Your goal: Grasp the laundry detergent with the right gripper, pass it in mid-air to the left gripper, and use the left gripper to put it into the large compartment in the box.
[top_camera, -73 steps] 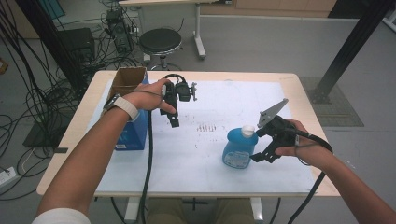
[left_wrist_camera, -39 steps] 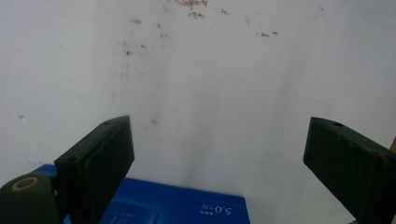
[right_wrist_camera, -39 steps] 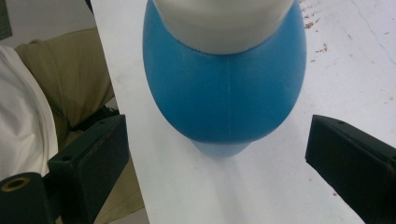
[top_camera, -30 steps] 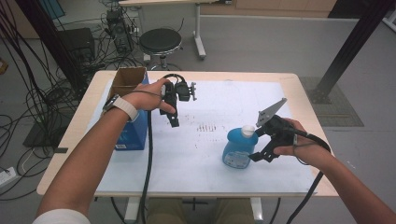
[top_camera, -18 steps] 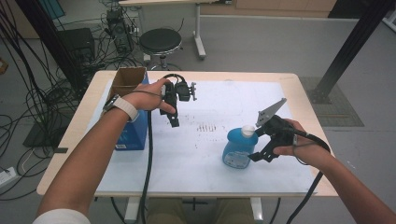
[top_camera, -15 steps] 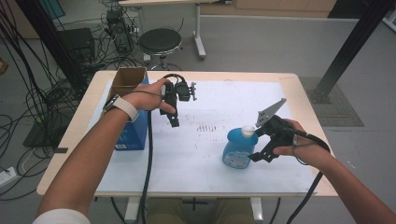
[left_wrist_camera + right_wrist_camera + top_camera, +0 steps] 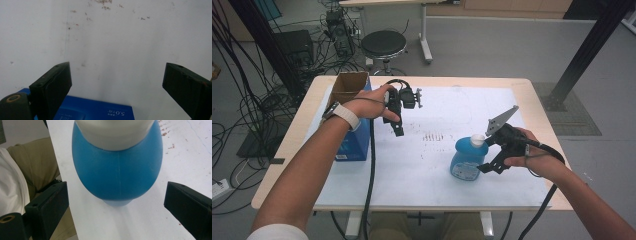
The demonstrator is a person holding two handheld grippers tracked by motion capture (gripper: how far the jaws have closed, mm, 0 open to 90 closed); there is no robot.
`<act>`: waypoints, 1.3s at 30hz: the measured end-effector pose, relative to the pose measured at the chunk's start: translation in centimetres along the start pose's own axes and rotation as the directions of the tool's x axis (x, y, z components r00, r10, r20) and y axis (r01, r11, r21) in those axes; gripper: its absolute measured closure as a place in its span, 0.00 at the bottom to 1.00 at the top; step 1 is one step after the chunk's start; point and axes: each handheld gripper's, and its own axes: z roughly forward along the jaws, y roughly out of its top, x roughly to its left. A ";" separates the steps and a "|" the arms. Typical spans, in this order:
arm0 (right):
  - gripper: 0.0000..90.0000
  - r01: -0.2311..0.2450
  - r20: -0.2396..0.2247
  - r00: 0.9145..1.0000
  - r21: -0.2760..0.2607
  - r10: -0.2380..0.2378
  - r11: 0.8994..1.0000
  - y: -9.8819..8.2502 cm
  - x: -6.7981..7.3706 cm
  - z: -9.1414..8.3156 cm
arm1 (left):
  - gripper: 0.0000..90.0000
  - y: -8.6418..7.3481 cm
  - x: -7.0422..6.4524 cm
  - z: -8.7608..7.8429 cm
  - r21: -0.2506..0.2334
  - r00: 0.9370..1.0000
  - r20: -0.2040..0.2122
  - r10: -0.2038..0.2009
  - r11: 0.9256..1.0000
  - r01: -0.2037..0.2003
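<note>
A blue bottle (image 7: 467, 159) with a white cap (image 7: 477, 140) stands on the white table top (image 7: 427, 170) at the front right. My right gripper (image 7: 485, 155) is just to its right, open, with its jaws on either side of the bottle's edge and not pressing on it. In the right gripper view the bottle (image 7: 117, 170) is close ahead, between the open jaws of the right gripper (image 7: 116, 195). My left gripper (image 7: 395, 125) hovers over the table's back left, pointing down. In the left gripper view the left gripper (image 7: 117, 75) is open and holds nothing.
A blue box (image 7: 353, 145) lies along the table's left side, with an open cardboard box (image 7: 349, 85) behind it. The blue box (image 7: 95, 111) also shows under the left jaws. A stool (image 7: 383, 44) and cables stand beyond the table. The person's lap (image 7: 37, 162) is at the front edge.
</note>
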 end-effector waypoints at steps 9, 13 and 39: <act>0.06 -0.005 0.004 1.000 -0.013 0.005 1.000 -0.2 0.0 0.3 | 0.10 -0.1 0.0 0.0 -0.003 1.000 0.000 -0.002 1.000 0.002; 0.06 -0.003 0.008 1.000 -0.024 0.003 1.000 -0.2 0.0 0.3 | 0.10 0.0 0.0 0.1 -0.004 1.000 0.000 -0.002 1.000 0.002; 0.09 -0.016 0.016 1.000 -0.125 0.018 0.992 -1.5 0.0 1.9 | 0.10 0.1 -0.1 0.2 -0.006 1.000 0.000 0.000 1.000 0.000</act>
